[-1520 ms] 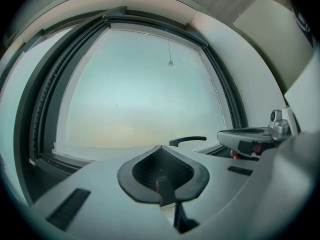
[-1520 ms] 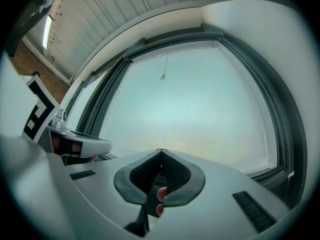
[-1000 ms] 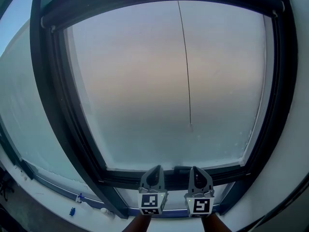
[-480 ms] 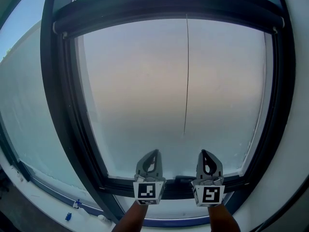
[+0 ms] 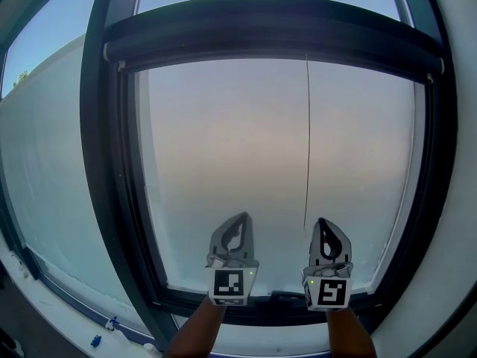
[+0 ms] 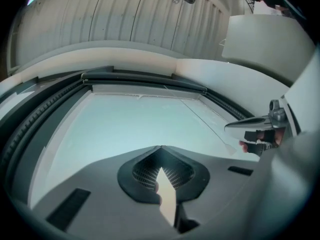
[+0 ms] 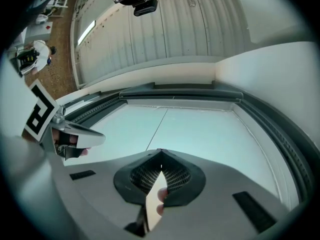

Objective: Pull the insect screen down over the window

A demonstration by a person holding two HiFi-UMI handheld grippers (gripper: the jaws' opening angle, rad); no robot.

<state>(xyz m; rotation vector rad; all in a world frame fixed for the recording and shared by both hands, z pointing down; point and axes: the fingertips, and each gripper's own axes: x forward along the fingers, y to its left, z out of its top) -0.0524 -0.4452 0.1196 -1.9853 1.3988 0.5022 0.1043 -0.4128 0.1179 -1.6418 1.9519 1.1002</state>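
The insect screen is rolled up in a dark cassette [image 5: 276, 36] across the top of the window [image 5: 223, 162]. A thin pull cord [image 5: 307, 148] hangs from it down the pane, ending just left of my right gripper. My left gripper [image 5: 240, 216] and right gripper [image 5: 324, 221] point up at the lower pane side by side, both shut and empty. In the left gripper view the shut jaws [image 6: 161, 149] face the cassette [image 6: 145, 81], with the cord [image 6: 210, 121] to the right. In the right gripper view the jaws [image 7: 161, 151] sit under the cord [image 7: 159, 126].
A thick dark frame [image 5: 104, 200] surrounds the pane, with a second pane [image 5: 52, 185] to its left. A small dark handle [image 5: 283, 298] sits on the bottom rail. White wall [image 5: 455, 289] flanks the right. A small blue item [image 5: 95, 340] lies on the sill.
Both grippers have risen from the bottom rail up in front of the lower pane, still shut. The view has tilted up, so the cassette sits lower in the picture.
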